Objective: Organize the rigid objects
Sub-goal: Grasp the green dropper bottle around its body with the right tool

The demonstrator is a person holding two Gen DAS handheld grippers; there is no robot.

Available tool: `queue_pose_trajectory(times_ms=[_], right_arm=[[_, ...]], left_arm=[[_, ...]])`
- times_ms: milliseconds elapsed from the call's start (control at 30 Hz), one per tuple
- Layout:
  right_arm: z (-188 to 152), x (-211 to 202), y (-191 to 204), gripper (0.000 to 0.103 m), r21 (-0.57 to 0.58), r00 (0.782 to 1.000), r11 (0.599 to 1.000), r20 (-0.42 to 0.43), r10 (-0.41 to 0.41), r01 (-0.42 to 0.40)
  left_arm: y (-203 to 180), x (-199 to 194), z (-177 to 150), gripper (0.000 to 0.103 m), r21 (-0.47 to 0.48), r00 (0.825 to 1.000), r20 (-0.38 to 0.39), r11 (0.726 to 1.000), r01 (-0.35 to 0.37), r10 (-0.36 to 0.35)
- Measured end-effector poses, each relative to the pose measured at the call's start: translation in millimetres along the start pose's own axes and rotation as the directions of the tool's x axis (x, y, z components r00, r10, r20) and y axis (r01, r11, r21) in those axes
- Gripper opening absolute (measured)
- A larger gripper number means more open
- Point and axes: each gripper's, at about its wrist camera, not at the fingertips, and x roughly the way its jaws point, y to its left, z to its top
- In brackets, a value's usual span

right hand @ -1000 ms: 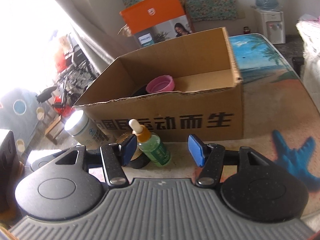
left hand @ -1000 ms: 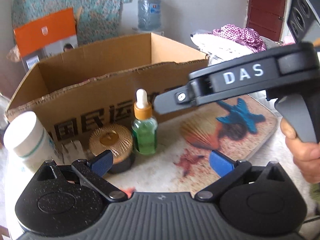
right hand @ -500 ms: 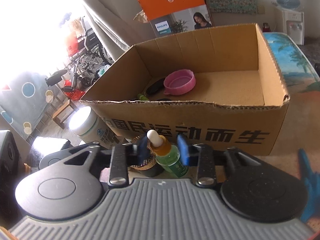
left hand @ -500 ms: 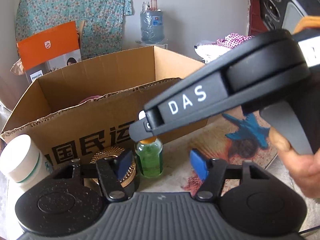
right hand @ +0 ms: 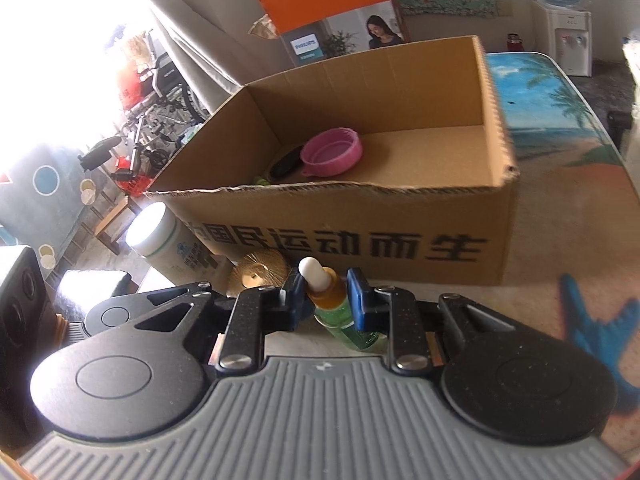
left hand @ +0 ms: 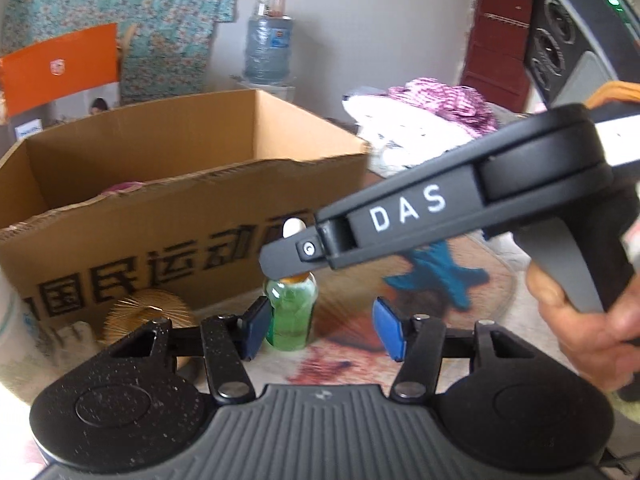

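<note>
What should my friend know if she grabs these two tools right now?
Right tool: shut on the green dropper bottle's neck, in front of the cardboard box.
Left tool: has just been closing; the bottle shows between its pads, with a gap on the right side.
Done: a pink lid and a dark item already lie in the box.
Left: put the bottle in, then the gold-lidded jar and the white bottle waiting outside the box.
</note>
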Motion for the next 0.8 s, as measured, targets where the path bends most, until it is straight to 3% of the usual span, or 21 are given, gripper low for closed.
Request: queue_pose_trajectory(times_ms=[67,267,400,567,800], right_arm=[[-1,-4,-3,0.022,0.000,1.000,1.000,-0.003,-0.013,0.013],[-2,-7,-4,0.023,-0.015,1.000,1.000,-0.002,-0.016,0.016],[-2,-7,-4,0.024,-0.024,1.000,1.000,-0.004,-0.019,0.019],[-1,-6,-5,0.024,-0.017,1.000,1.000,-0.012,-0.014,0.014],[-3,-7,-5,0.022,-0.017,1.000,1.000,-0.003,-0.017,0.017]], left_arm=[[-6,0,-3,0.057,0.010,1.000,0.002,1.000,0.019,-0.019],[-14,8,-9,0.056,0.054,0.997,0.001,0.996,-0.076,0.076],[-12,24,-8,0.043,0.086,0.990,-0.048,0.988,-0.131,0.135],[-7,39,-8,0.041,0.084,0.988,-0.083,0.989,-0.122,0.129],[-7,44,-9,0.033,0.080,0.990,-0.071,0.990,-0.115,0.121]])
